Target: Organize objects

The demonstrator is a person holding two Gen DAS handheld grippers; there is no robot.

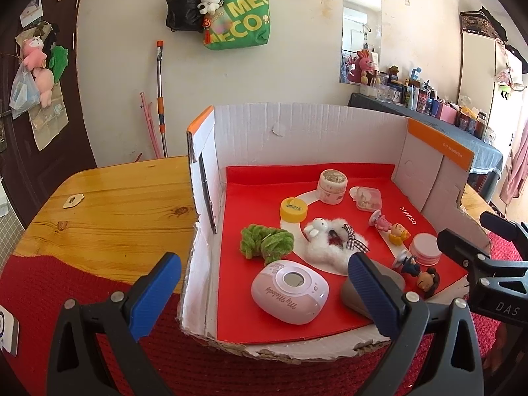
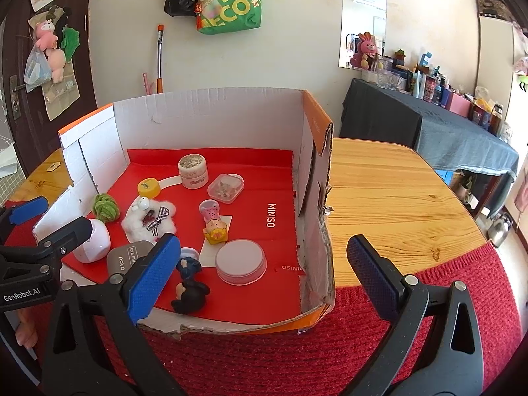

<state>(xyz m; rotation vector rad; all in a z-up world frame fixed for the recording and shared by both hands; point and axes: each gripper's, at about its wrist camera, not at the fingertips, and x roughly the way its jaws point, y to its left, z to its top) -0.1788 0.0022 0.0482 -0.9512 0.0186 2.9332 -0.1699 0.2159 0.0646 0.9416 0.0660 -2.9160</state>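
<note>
A cut-open cardboard box with a red liner holds several small things: a pink gadget, a green fuzzy toy, a white plush, a yellow lid, a cream jar, a clear case, a pink round tin, a grey compact and figurines. My left gripper is open and empty before the box's front left. My right gripper is open and empty at the box's front right.
The box stands on a wooden table with a red knitted mat along its near edge. A small tag lies on the wood at left. A cluttered side table stands at the back right.
</note>
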